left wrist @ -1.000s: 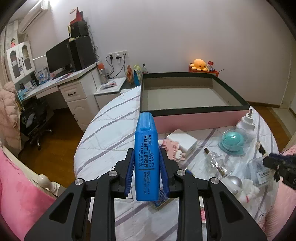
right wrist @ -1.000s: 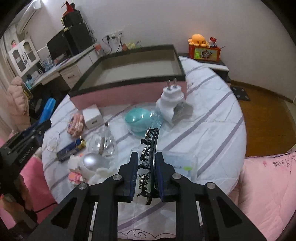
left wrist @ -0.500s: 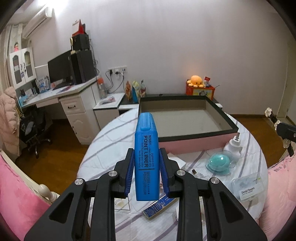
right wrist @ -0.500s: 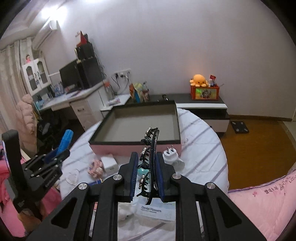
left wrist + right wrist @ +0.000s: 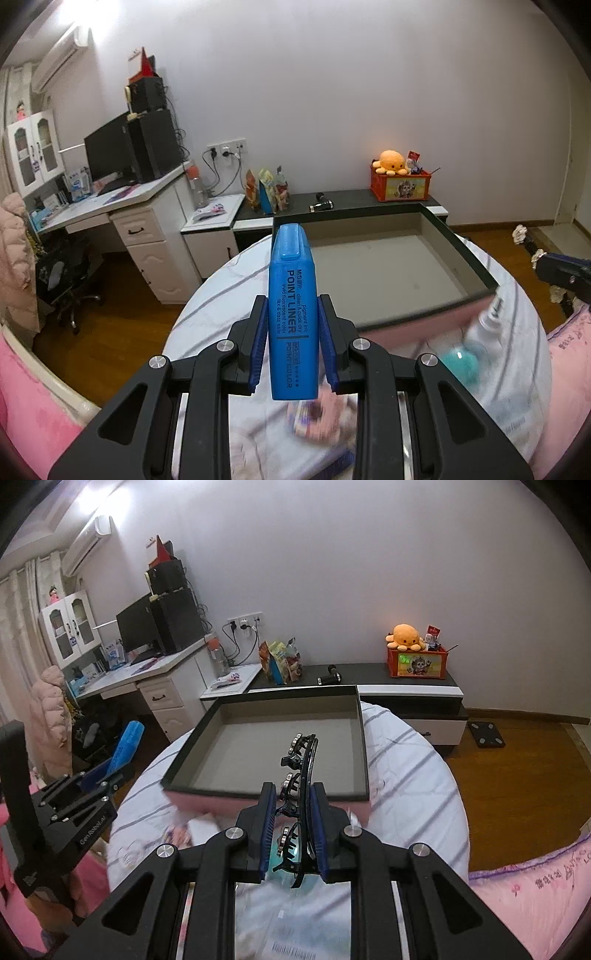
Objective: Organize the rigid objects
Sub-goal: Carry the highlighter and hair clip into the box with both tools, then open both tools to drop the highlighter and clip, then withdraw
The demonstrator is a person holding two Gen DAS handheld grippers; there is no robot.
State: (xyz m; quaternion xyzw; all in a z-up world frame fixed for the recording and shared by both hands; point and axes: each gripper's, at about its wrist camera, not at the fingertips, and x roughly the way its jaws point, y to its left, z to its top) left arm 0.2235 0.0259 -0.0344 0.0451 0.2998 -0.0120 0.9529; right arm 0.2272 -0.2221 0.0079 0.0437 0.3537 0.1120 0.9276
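Observation:
My left gripper is shut on a blue highlighter marked POINT LINER, held upright above the round table. My right gripper is shut on a black hair clip with metal studs, held just before the near wall of the pink box. The pink box with dark rim stands open on the far half of the table. The left gripper and highlighter also show at the left of the right wrist view. The right gripper's tip shows at the right edge of the left wrist view.
On the striped tablecloth below lie blurred items: a teal dome, a white plug adapter, a pink block toy, a floss pack. A desk and low cabinet stand beyond; pink bedding at the right.
Both grippers have risen and moved forward toward the box with their objects still held. The box looks nearer and the table items have dropped low in view.

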